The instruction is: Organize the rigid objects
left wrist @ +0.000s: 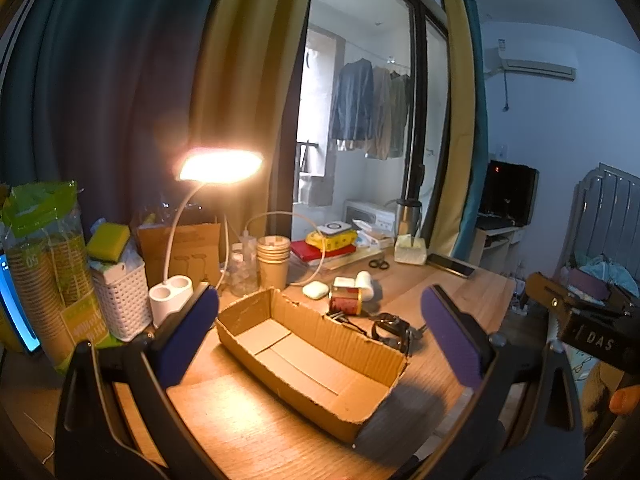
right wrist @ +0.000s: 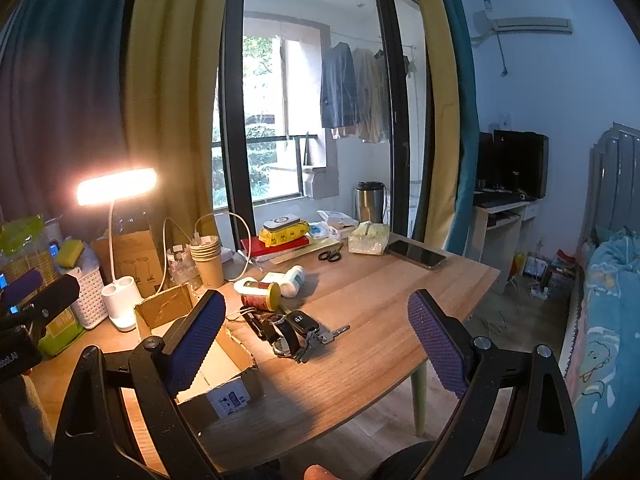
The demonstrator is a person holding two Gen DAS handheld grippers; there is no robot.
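Observation:
An empty open cardboard box [left wrist: 304, 364] lies on the wooden desk between the fingers of my open left gripper [left wrist: 320, 336], which hovers just above it. Behind the box are a red can [left wrist: 346, 300], a white earbud case [left wrist: 315, 290], a white bottle [left wrist: 366, 283] and a black watch [left wrist: 390, 330]. My right gripper [right wrist: 316, 344] is open and empty, above a car key [right wrist: 304, 322], the watch [right wrist: 282, 338] and a key bunch [right wrist: 326, 336]. The can [right wrist: 260, 296] lies on its side further back. The box [right wrist: 164, 306] is at the lower left, partly hidden by the left finger.
A lit desk lamp [left wrist: 218, 166], stacked paper cups [left wrist: 273, 258], a white basket [left wrist: 120, 300], scissors [right wrist: 330, 256], a phone [right wrist: 420, 256] and a tissue pack [right wrist: 366, 240] crowd the back of the desk. The desk's right edge [right wrist: 460, 312] drops to the floor beside a bed [right wrist: 608, 300].

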